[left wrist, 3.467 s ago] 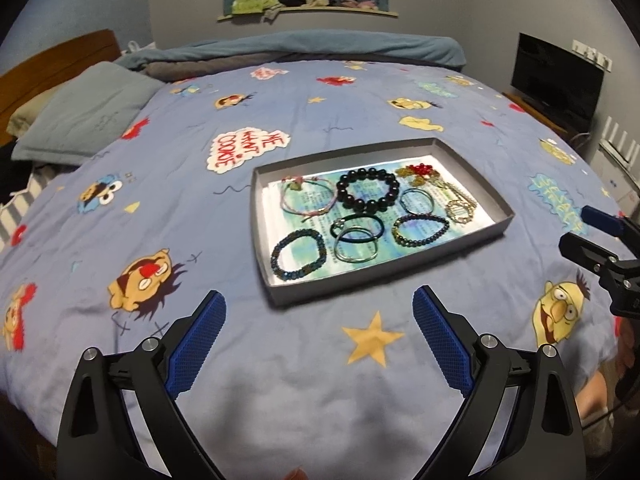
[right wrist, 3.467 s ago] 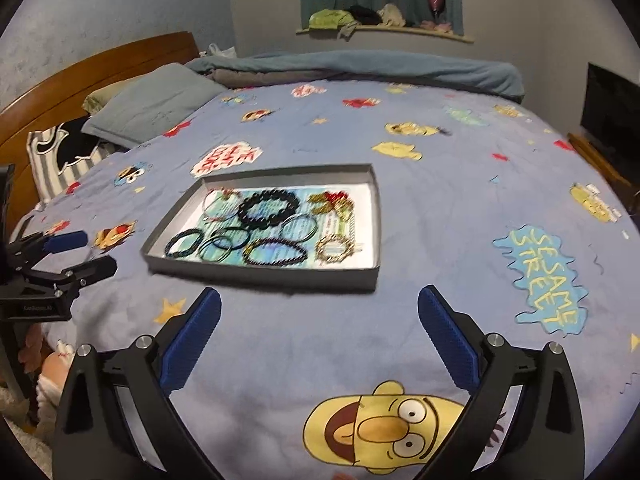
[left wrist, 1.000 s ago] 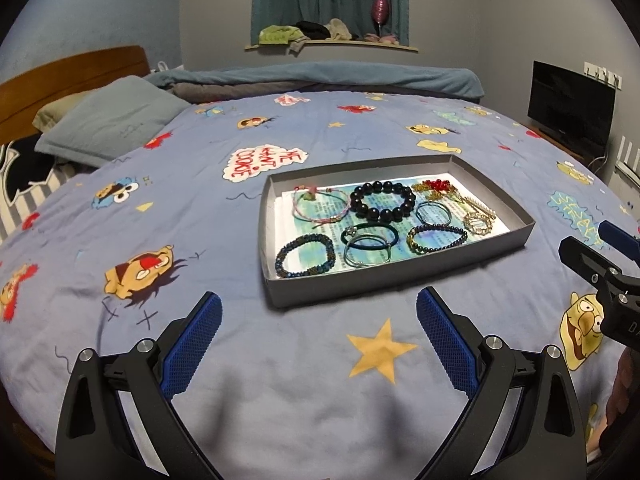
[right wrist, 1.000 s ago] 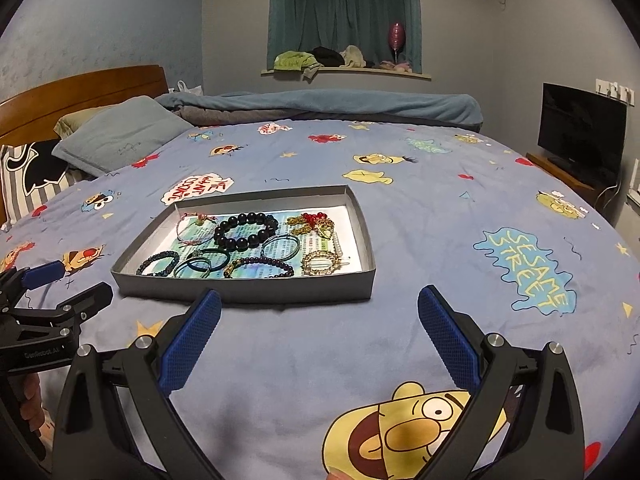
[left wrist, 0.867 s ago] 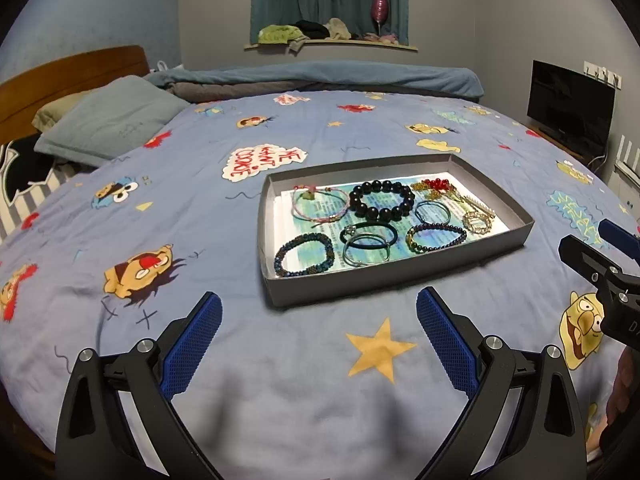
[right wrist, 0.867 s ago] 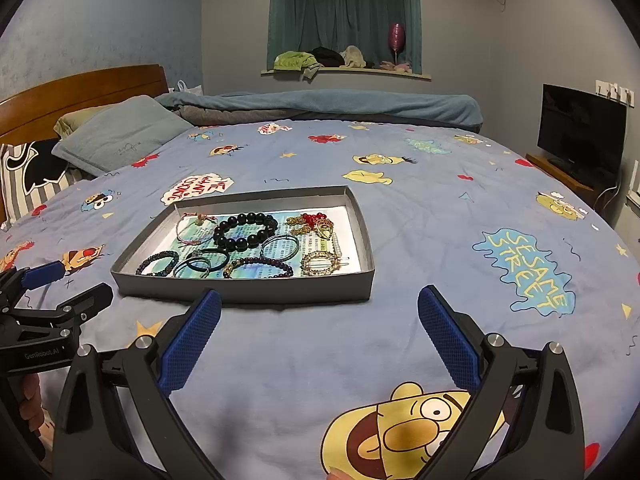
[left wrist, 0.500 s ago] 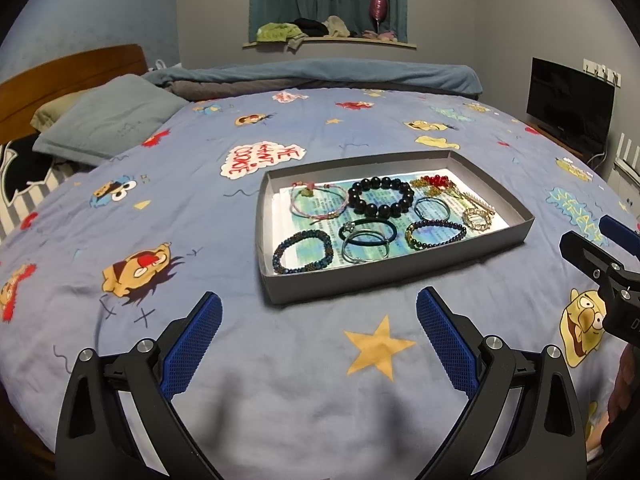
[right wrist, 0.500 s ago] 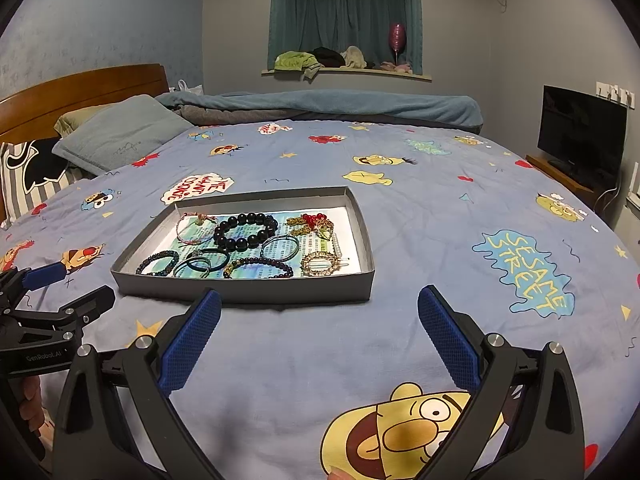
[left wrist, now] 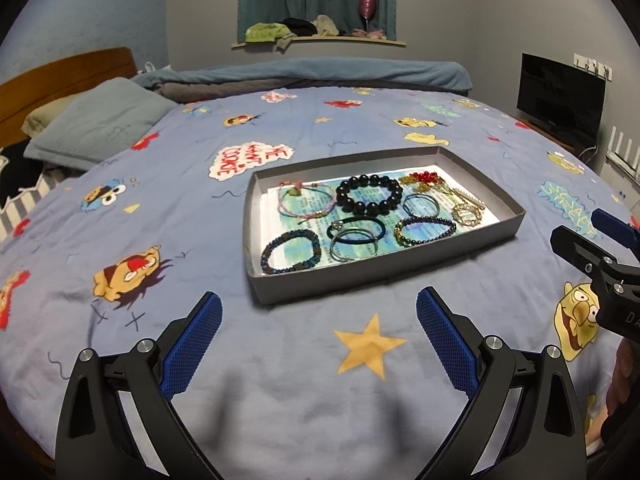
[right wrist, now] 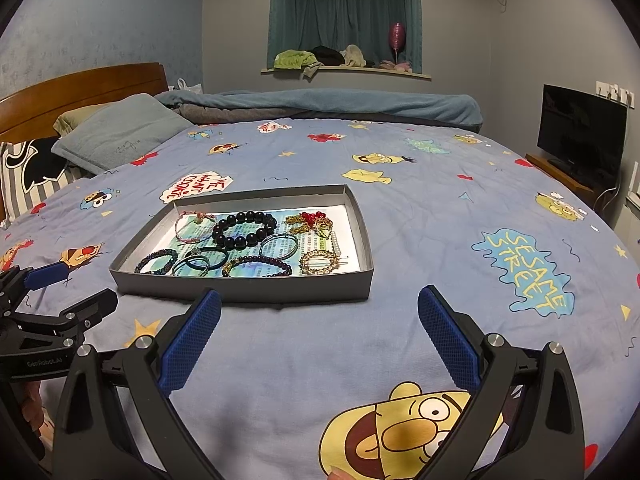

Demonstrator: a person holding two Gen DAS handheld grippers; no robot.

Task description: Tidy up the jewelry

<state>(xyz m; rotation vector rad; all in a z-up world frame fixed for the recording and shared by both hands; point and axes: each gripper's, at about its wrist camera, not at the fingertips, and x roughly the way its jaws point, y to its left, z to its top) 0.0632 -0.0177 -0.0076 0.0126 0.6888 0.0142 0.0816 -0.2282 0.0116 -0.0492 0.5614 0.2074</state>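
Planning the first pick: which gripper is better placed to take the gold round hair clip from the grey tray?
Probably the right gripper: the gold round hair clip lies near the grey tray corner on its side. The left gripper faces the opposite end. Both are open.

Tray [left wrist: 384, 276] mid-bed on bedspread [left wrist: 160, 208], bracelets [left wrist: 370, 194] inside, pillow [left wrist: 96, 124] at 10 o'clock, TV [left wrist: 560, 98] at 2 o'clock, shelf [left wrist: 320, 40] at 12 behind bed.

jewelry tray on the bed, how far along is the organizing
Nothing looks sorted yet: the black bead bracelet, gold round hair clip and the other pieces all lie together in the shallow grey cardboard tray. Nothing is in hand; the left gripper and right gripper are open, short of the tray. All the sorting remains.
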